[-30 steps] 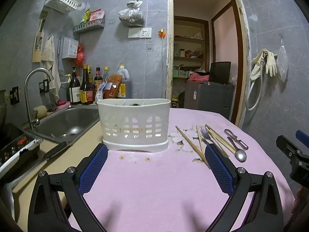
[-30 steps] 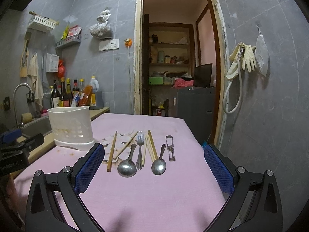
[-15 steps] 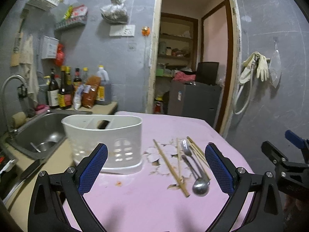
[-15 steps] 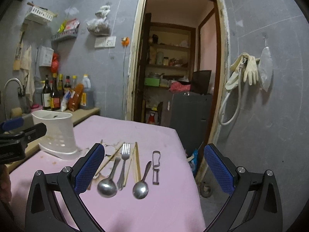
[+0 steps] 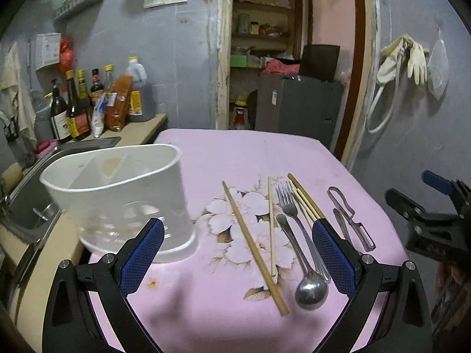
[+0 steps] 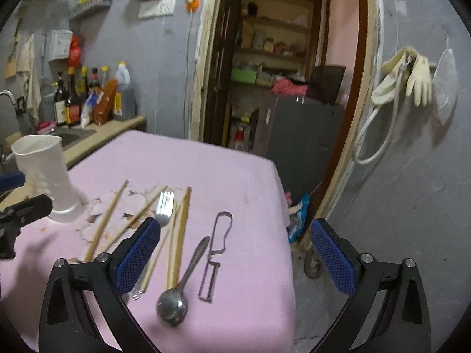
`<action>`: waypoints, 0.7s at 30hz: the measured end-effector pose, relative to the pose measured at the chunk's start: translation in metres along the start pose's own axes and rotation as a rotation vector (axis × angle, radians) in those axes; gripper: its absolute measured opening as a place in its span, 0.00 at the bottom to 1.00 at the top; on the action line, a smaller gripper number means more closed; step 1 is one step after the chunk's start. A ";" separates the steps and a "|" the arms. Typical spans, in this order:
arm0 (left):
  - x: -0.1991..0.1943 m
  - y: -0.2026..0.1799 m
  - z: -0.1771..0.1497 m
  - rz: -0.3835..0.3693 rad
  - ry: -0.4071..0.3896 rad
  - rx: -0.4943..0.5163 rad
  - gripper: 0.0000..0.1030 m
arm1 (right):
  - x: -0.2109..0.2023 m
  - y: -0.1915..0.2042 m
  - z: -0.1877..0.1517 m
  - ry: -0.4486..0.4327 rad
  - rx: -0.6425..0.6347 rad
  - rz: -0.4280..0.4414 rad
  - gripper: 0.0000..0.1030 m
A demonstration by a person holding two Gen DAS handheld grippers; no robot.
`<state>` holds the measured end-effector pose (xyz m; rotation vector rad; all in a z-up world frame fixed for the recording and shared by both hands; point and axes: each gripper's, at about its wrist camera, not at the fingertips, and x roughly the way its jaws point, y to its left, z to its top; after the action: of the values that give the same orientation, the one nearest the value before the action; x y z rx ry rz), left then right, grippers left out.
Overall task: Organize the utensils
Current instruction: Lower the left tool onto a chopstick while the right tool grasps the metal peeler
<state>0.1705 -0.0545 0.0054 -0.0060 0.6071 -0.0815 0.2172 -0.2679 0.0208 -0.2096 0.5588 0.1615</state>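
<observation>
Both tongs gape wide and empty: left tongs [image 5: 237, 254], right tongs [image 6: 235, 250]. On the pink tabletop [image 5: 235, 158] lie chopsticks [image 5: 253, 244], fork [image 5: 290, 209], spoon [image 5: 310, 288] and peeler [image 5: 348, 219], well right of the white utensil holder [image 5: 123, 197]. Bottles [image 5: 76, 103] crowd the sink [image 5: 26, 203] behind.

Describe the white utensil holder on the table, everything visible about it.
The white utensil holder looks like plastic, with a curved front wall and rounded cut-outs low on its side. Inner dividers split it into compartments, and no utensils show inside. It stands upright on a wider base at the left edge of the pink tablecloth, next to the sink. The nearest chopstick lies apart from it. Neither gripper touches it.
</observation>
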 end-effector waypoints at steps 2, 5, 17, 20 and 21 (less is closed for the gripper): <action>0.012 -0.003 0.003 -0.003 0.022 0.007 0.90 | 0.014 -0.005 -0.001 0.036 0.020 0.023 0.84; 0.035 -0.008 0.006 -0.004 0.070 0.017 0.74 | 0.038 -0.010 -0.001 0.099 0.043 0.054 0.71; 0.121 -0.005 0.008 0.025 0.307 0.005 0.29 | 0.110 -0.017 -0.006 0.318 0.098 0.166 0.42; 0.130 0.003 0.007 0.031 0.333 -0.010 0.29 | 0.120 -0.015 -0.006 0.346 0.101 0.177 0.38; 0.131 0.005 0.007 0.030 0.341 -0.013 0.29 | 0.122 -0.014 -0.005 0.349 0.096 0.174 0.38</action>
<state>0.2825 -0.0604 -0.0633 0.0042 0.9486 -0.0494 0.3192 -0.2708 -0.0470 -0.0951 0.9311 0.2690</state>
